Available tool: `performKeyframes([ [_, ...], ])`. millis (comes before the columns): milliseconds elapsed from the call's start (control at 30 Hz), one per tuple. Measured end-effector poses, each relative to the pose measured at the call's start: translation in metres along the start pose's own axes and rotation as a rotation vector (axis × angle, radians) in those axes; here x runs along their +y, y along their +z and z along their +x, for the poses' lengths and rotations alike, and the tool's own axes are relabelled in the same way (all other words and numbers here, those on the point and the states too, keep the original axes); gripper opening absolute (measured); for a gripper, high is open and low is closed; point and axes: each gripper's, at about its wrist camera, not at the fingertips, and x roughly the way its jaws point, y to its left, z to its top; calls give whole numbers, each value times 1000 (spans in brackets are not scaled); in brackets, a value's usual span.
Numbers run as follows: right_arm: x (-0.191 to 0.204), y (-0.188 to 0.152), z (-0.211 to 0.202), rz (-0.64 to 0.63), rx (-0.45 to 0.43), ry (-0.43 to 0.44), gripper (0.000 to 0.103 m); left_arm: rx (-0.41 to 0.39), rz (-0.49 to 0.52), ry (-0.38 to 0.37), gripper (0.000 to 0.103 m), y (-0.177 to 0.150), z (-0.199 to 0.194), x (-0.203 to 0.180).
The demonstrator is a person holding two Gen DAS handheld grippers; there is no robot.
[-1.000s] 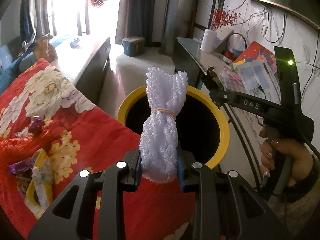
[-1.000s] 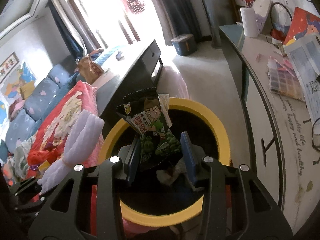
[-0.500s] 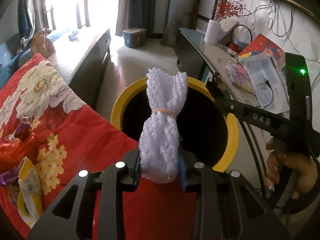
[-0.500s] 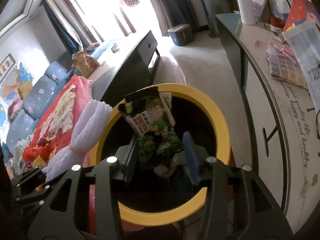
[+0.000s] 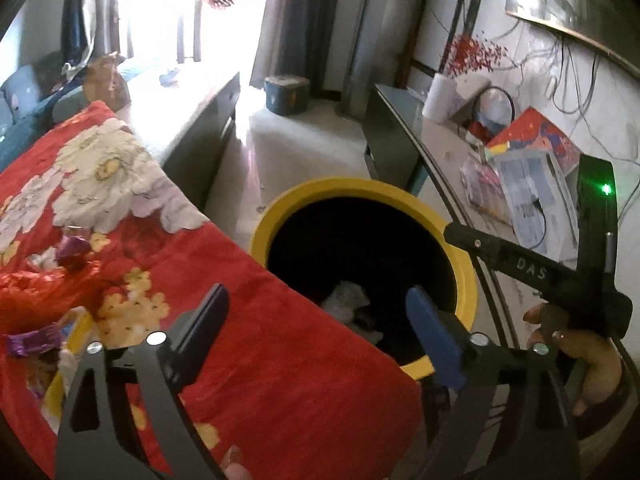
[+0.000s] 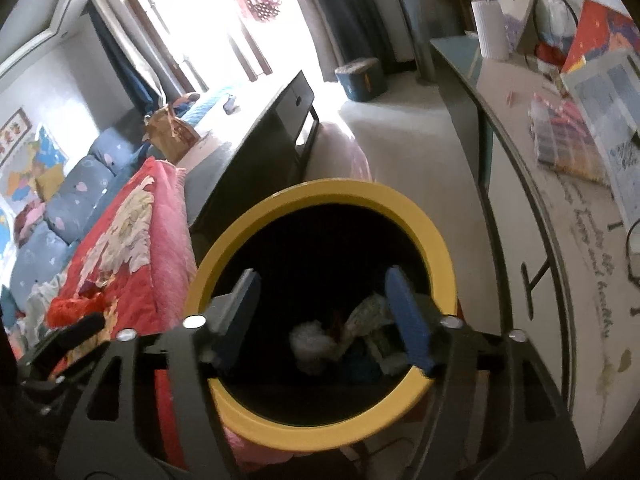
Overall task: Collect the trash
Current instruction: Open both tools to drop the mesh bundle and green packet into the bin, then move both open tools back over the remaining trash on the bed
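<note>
Release over the bin (image 5: 362, 188): both hand-held grippers, left (image 5: 316, 326) and right (image 6: 326, 314), are opening, nothing between their jaws; keep them above the rim until the trash (image 6: 316, 342) settles.

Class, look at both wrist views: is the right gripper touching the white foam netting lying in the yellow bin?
Apart. The right wrist view shows the right gripper, jaws opening and empty, above the white foam netting down in the yellow bin.
</note>
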Motion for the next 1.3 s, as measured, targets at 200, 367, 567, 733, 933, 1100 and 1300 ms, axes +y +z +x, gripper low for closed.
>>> performKeyframes([
  [200,17,3,-10,-51,-32,12,70,-38,-28,21,96,1,-18,9],
  [367,28,3,-20,-77,-56,31,77,-67,-32,48,96,2,-32,16],
  [567,44,2,-31,-108,-80,52,81,-103,-47,67,96,1,-50,27],
  [733,56,0,-39,-131,-95,72,81,-131,-59,81,96,-2,-65,35],
  [933,74,-3,-46,-168,-107,98,81,-159,-81,112,96,-3,-80,47],
  [1100,86,-6,-50,-197,-108,116,81,-172,-112,126,96,-5,-90,59],
  [1300,102,-11,-53,-232,-102,136,81,-189,-135,136,96,-7,-99,72],
])
